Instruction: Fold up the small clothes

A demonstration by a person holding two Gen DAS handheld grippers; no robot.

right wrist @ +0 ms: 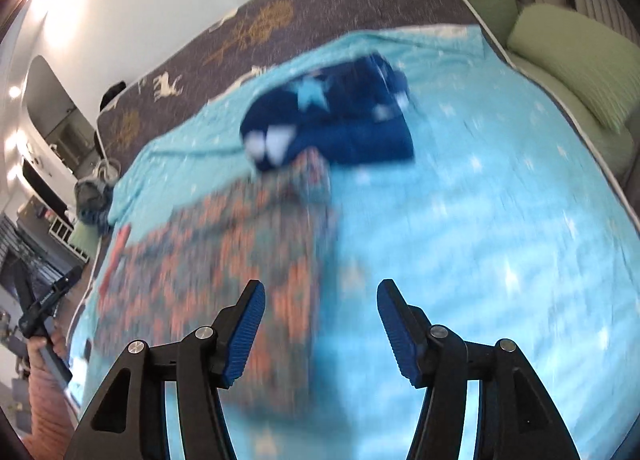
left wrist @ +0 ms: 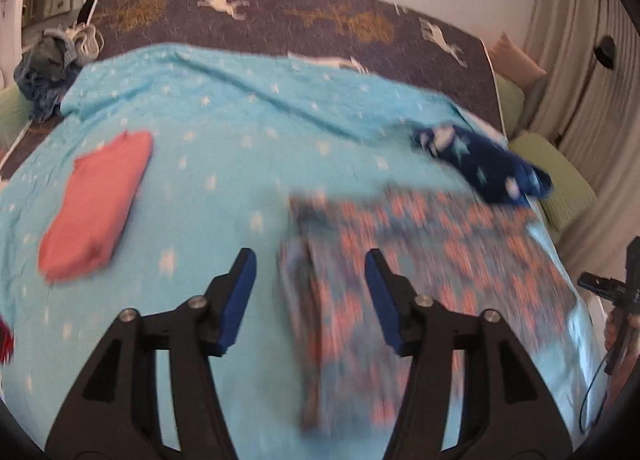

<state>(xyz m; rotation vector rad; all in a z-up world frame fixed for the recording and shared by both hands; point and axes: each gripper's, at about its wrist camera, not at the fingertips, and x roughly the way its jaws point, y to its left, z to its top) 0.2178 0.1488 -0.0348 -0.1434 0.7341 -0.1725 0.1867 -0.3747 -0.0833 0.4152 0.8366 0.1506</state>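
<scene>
A patterned garment (left wrist: 420, 272) with orange-red marks on grey-blue lies flat on the light blue star blanket (left wrist: 224, 164); it also shows in the right wrist view (right wrist: 224, 260). My left gripper (left wrist: 310, 260) is open and empty, above the garment's left edge. My right gripper (right wrist: 320, 292) is open and empty, above the garment's right edge. A dark blue star-print garment (left wrist: 484, 164) lies bunched just beyond the patterned one, also in the right wrist view (right wrist: 332, 124). A folded pink garment (left wrist: 96, 204) lies to the left. Both views are blurred.
A pile of grey and blue clothes (left wrist: 52, 64) sits at the far left corner. The dark deer-print bedcover (left wrist: 300, 16) lies beyond the blanket. Green cushions (right wrist: 576, 60) and a curtain (left wrist: 592, 72) line the right side. The other gripper's handle shows at the bed edge (left wrist: 616, 288).
</scene>
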